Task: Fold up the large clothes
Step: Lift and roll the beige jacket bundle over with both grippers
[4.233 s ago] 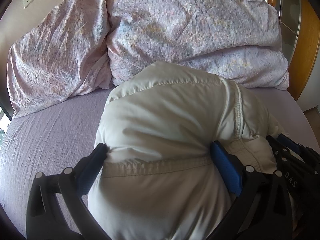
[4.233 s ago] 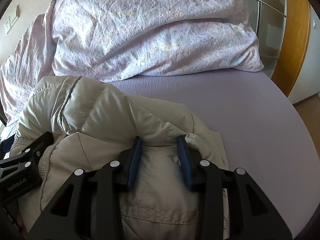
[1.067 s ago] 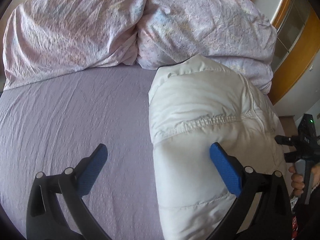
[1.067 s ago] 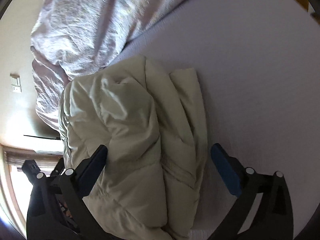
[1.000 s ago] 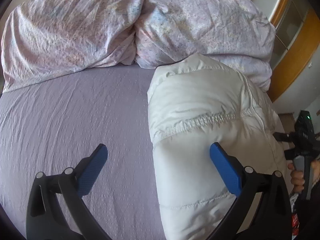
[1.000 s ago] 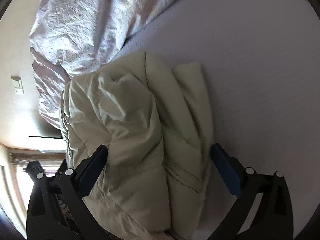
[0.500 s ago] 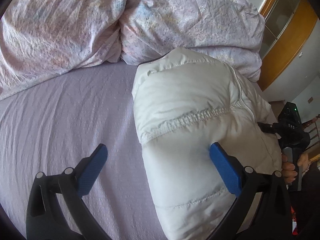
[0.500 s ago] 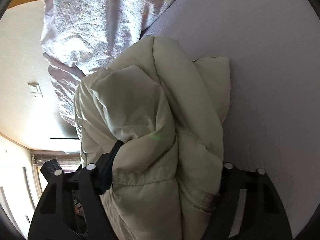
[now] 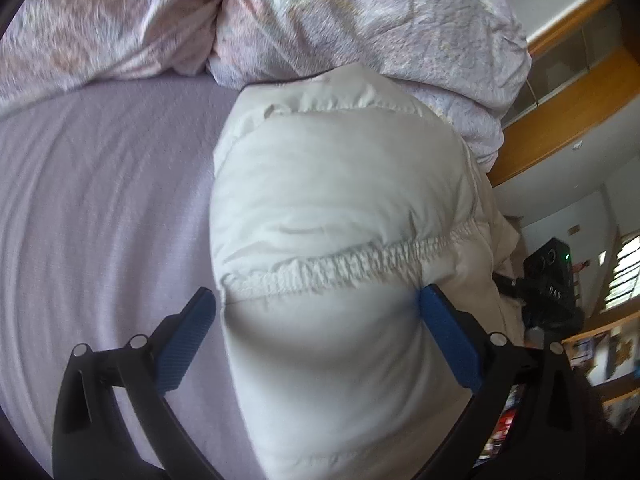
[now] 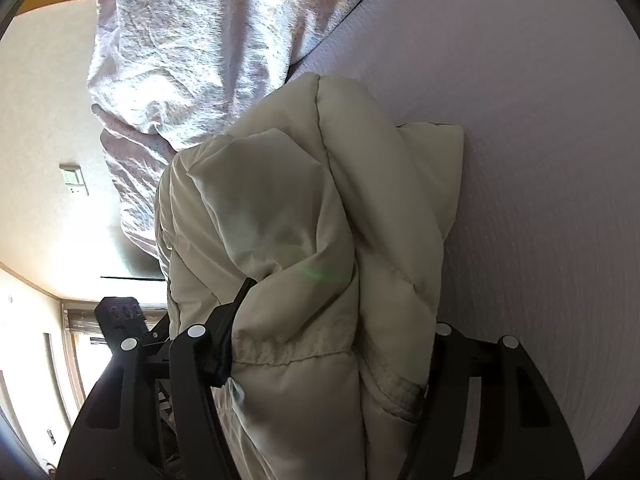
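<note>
So the puffy cream jacket (image 9: 344,208) is bundled up on the lilac bed sheet (image 9: 100,184), its far end pushed right against the floral duvet (image 9: 360,20).

The left gripper (image 9: 316,328) is spread wide with the near end of the jacket sitting between its 2 blue pads. The right pad is touching the fabric just under the gathered elastic seam (image 9: 340,268); the left pad sits just beside the edge, and I can't tell if it's actually touching. Doesn't look like a squeeze.

From the right wrist view, the right gripper (image 10: 332,320) has its jaws closing around the folded stack of jacket (image 10: 304,240), both fingers pressed into the layers, fabric bulging out between them. The sheet (image 10: 540,160) is off to the side there.
</note>
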`<state>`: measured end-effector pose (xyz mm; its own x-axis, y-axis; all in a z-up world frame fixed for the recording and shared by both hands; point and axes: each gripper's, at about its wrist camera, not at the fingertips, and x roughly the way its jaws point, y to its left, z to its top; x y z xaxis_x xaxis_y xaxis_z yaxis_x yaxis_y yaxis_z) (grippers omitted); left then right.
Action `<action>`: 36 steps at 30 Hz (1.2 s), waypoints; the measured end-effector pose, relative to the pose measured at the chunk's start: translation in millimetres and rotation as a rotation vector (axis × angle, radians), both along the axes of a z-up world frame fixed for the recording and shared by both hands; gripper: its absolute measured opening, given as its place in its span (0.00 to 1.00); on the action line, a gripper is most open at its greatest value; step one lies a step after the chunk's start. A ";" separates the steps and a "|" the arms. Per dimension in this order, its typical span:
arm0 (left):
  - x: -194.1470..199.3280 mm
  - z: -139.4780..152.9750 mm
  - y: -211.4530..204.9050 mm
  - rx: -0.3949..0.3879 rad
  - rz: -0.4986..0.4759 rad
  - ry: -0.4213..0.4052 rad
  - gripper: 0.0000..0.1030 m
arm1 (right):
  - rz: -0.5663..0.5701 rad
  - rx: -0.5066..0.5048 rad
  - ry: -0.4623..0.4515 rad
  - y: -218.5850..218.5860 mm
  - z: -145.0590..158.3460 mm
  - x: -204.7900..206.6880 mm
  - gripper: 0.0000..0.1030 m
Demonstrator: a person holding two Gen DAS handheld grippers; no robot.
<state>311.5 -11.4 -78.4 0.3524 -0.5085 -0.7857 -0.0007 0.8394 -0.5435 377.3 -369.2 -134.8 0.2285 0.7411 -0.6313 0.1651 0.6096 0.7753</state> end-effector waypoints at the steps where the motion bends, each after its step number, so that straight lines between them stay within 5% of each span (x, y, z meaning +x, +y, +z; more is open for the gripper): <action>1: 1.2 -3.7 1.0 -0.024 0.007 0.011 0.98 | -0.001 0.000 0.001 -0.1 -0.2 0.1 0.62; 7: 1.9 -13.8 6.1 -0.102 0.043 0.022 0.97 | -0.011 0.011 0.004 -6.6 -3.0 -0.1 0.62; 13: -2.3 -6.2 23.7 -0.141 0.054 0.020 0.78 | -0.004 0.042 -0.023 -4.6 -0.6 0.7 0.53; 24: -0.5 25.1 100.9 -0.087 0.187 -0.020 0.74 | 0.103 0.146 -0.075 72.9 8.3 39.2 0.46; 36: 18.5 19.1 177.3 -0.024 0.329 -0.024 0.74 | 0.212 0.067 -0.084 156.7 14.4 79.4 0.46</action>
